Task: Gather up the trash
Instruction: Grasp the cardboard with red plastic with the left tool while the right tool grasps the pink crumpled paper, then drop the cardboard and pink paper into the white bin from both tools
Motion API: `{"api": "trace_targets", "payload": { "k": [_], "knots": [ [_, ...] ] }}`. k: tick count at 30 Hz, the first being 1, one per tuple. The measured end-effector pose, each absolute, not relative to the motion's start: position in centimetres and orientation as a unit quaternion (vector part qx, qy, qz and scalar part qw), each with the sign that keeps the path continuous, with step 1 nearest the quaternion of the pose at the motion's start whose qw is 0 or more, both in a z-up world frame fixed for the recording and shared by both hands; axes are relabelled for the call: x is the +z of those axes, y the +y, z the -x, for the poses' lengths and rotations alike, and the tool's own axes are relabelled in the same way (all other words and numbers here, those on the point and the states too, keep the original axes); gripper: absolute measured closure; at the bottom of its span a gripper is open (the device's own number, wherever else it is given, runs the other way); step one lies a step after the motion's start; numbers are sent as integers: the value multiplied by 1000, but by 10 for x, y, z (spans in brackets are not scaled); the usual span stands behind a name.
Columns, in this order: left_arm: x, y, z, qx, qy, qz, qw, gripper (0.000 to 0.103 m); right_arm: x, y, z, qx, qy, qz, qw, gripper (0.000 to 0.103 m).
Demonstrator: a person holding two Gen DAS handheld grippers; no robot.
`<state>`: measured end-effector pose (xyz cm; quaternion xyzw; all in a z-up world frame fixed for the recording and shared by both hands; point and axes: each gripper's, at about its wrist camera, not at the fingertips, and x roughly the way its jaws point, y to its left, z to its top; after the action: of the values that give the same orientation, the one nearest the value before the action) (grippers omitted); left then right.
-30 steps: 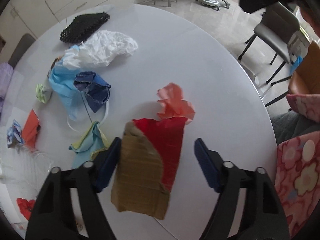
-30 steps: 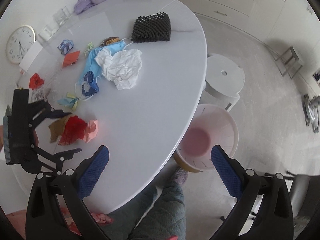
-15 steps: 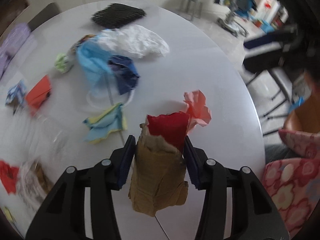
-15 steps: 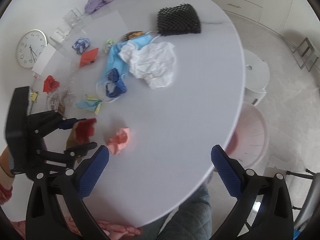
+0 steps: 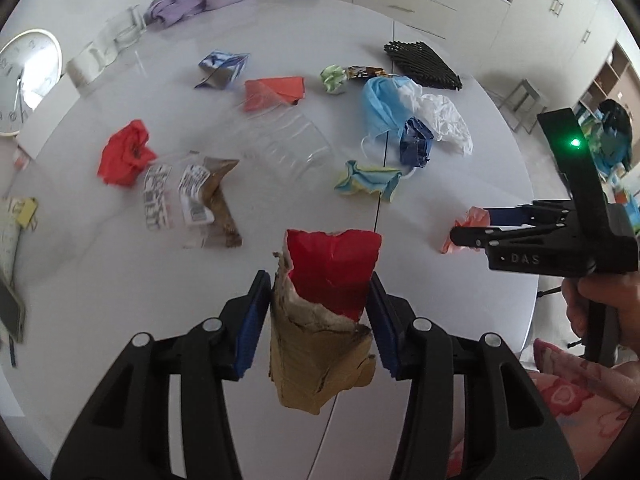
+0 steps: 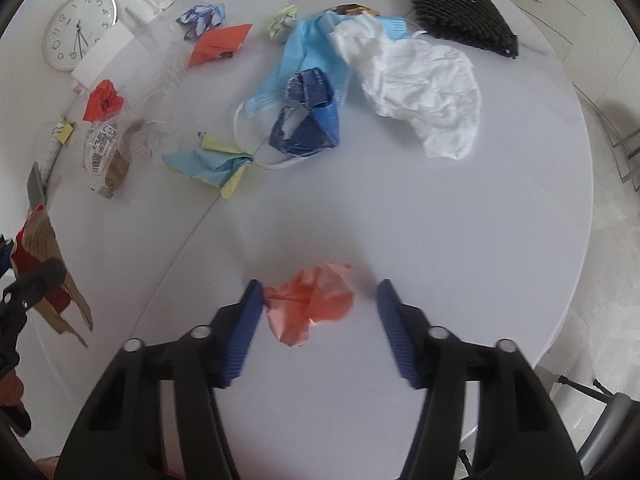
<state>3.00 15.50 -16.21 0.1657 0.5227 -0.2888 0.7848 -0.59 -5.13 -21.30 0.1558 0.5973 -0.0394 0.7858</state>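
Note:
My left gripper [image 5: 320, 320] is shut on a torn piece of brown cardboard with a red face [image 5: 326, 312] and holds it above the white round table [image 5: 460, 320]; it also shows in the right wrist view [image 6: 44, 276]. My right gripper [image 6: 318, 320] is open, with its jaws on either side of a crumpled salmon-pink paper [image 6: 312, 304] that lies on the table. The left pad touches the paper's edge. The right gripper also shows in the left wrist view [image 5: 476, 226], at the pink paper [image 5: 466, 224].
Further back lie a blue-and-yellow paper [image 6: 212, 164], a dark blue wrapper [image 6: 308, 120], a blue face mask [image 6: 300, 52], white crumpled paper [image 6: 420, 76], a black mesh [image 6: 464, 12], red papers [image 5: 124, 156], a clear plastic tray [image 5: 280, 140] and a wall clock [image 6: 78, 28]. The table edge is close on the right.
My left gripper closed on the cardboard, lifted it and turned left. My right gripper moved down over the table and brought its open jaws around the pink paper.

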Motion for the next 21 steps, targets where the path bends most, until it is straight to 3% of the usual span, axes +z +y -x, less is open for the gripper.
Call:
{"api": "trace_targets", "payload": {
  "k": [12,21],
  "knots": [
    [-147,115,2,-306,501,-187,788,55,-182,-79,29,9,572,-199,796,64],
    [-137,-53,59,-462,474,-215,719,55,-134,-223,126,-135,542,-171,812,63]
  ]
}}
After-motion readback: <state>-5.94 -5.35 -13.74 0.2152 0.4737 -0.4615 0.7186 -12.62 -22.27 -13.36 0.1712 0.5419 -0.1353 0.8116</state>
